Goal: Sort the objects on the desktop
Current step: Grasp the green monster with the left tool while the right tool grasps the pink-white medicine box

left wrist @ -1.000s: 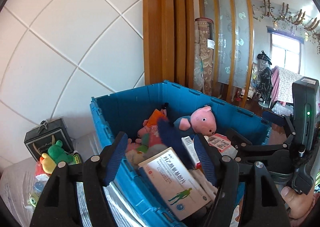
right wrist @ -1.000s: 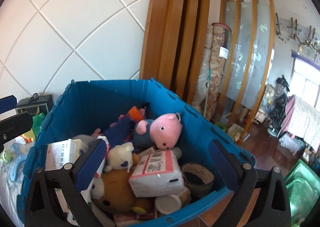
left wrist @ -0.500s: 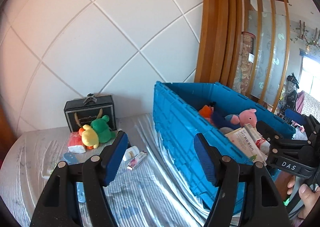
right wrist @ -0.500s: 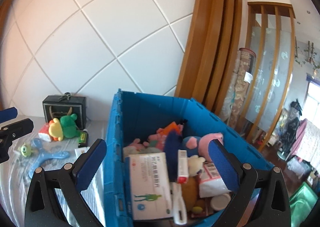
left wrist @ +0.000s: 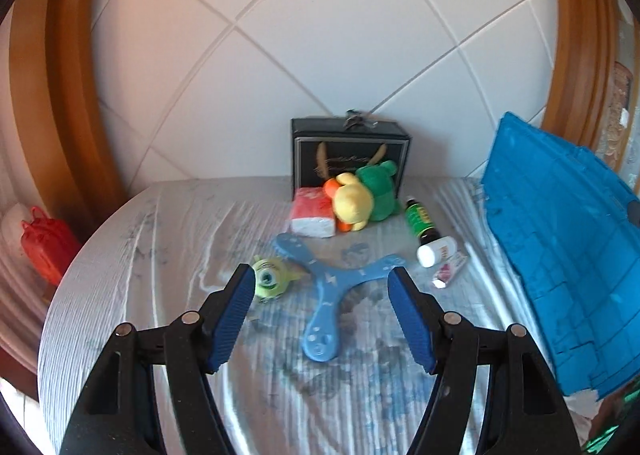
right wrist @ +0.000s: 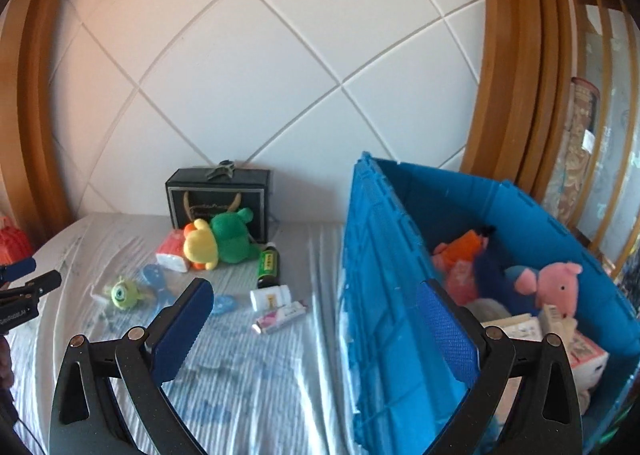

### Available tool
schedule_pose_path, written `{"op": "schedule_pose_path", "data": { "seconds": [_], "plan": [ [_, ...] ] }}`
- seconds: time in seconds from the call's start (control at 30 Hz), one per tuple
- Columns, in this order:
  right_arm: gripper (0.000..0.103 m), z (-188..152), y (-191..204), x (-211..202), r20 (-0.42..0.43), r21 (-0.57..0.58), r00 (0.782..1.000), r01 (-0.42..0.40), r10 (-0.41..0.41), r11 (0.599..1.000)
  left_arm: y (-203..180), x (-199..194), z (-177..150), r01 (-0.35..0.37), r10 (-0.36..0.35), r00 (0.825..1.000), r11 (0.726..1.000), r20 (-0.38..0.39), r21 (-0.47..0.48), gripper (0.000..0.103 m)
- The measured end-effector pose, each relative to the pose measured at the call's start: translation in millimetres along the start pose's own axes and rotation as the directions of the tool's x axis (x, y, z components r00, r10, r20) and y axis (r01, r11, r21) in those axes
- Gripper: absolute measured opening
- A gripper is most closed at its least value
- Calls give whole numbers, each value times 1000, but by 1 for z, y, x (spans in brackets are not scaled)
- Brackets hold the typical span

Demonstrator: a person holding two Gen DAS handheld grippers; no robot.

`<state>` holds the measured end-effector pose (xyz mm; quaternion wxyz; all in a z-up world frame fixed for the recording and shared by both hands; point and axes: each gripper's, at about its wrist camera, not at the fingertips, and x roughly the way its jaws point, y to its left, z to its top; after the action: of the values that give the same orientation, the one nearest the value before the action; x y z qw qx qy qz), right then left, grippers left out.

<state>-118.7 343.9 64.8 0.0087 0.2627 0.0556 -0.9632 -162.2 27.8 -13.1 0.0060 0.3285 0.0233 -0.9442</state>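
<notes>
Desk [left wrist: 168, 215] under a tiled wall: we approach the scattered items.
Left hand-held gripper [left wrist: 322, 287] open and empty above the boomerang [left wrist: 332, 287]; we should centre, then lower, toward the bin [right wrist: 384, 295].

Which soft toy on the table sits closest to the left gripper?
The small one-eyed green toy, beside the left gripper's left fingertip; the yellow and green plush lie farther back.

From the left wrist we look down over the table [left wrist: 168, 239] toward the wall; from the right wrist, nearer the blue crate [right wrist: 384, 295]. Both share the toys.
</notes>
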Motion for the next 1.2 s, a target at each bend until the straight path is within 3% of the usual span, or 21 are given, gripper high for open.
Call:
{"op": "schedule_pose_path", "data": {
  "seconds": [0.27, 0.5, 0.73, 0.87, 0.93, 1.07, 1.2],
  "plan": [
    [103, -12, 39, 86, -144, -27, 984, -109, 104, 994, 80, 80, -20, -141, 129, 979, 988, -156, -64, 68],
    [103, -35, 61, 179, -315, 9, 937, -157, 152, 987, 90, 155, -28, -103, 80, 964, 992, -253, -78, 68],
    [103, -67, 54, 254, -447, 60, 886, -108, 124, 992, 74, 235, -27, -69, 54, 940, 997, -336, -33, 68],
    [103, -86, 37, 299, -523, 146, 840, -78, 144, 986, 76, 271, -32, -73, 61, 923, 997, -379, -17, 68],
    [103, -94, 29, 319, -547, 183, 824, -54, 147, 982, 78, 281, -33, -9, -12, 926, 998, -378, -54, 68],
    [103, -99, 20, 353, -577, 223, 806, 0, 132, 975, 71, 301, -32, 36, -67, 915, 996, -398, -85, 68],
    [102, -103, 20, 383, -618, 239, 778, 50, 112, 970, 56, 321, -35, -25, 17, 900, 1000, -435, -13, 65]
  ]
}}
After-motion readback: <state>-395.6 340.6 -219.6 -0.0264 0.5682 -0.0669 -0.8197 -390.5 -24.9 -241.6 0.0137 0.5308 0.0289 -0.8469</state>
